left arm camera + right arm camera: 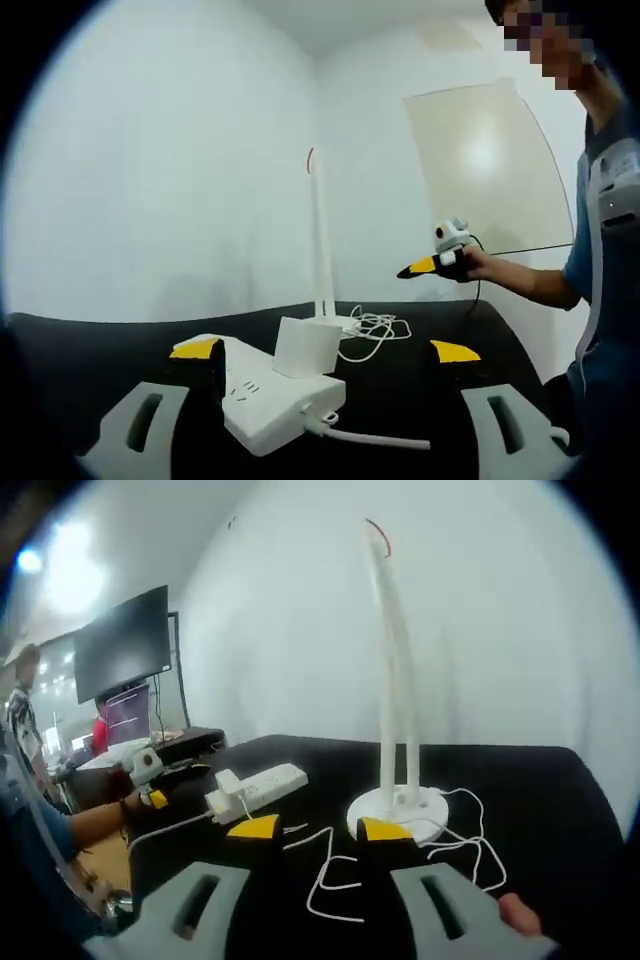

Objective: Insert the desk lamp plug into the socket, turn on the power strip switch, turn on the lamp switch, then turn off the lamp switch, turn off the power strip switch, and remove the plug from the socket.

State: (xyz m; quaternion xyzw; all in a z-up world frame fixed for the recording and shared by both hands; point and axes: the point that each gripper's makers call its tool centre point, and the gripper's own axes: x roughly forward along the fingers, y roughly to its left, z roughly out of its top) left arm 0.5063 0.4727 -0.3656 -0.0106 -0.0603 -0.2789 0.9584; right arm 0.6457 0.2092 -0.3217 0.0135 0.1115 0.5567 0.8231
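While the black tabletop (100,345) spreads wide, the tall white desk lamp (395,680) stands upright on its round base, its thin white cord (330,875) looping beside it. The white plastic power strip (265,395) lies flat, a white boxy plug adapter (305,345) seated in it. Left gripper (327,352) released, jaws straddling the strip; right gripper (318,828) released too, before the lamp base.

Lamp (398,720) beyond open (empty) fingers (254,827)
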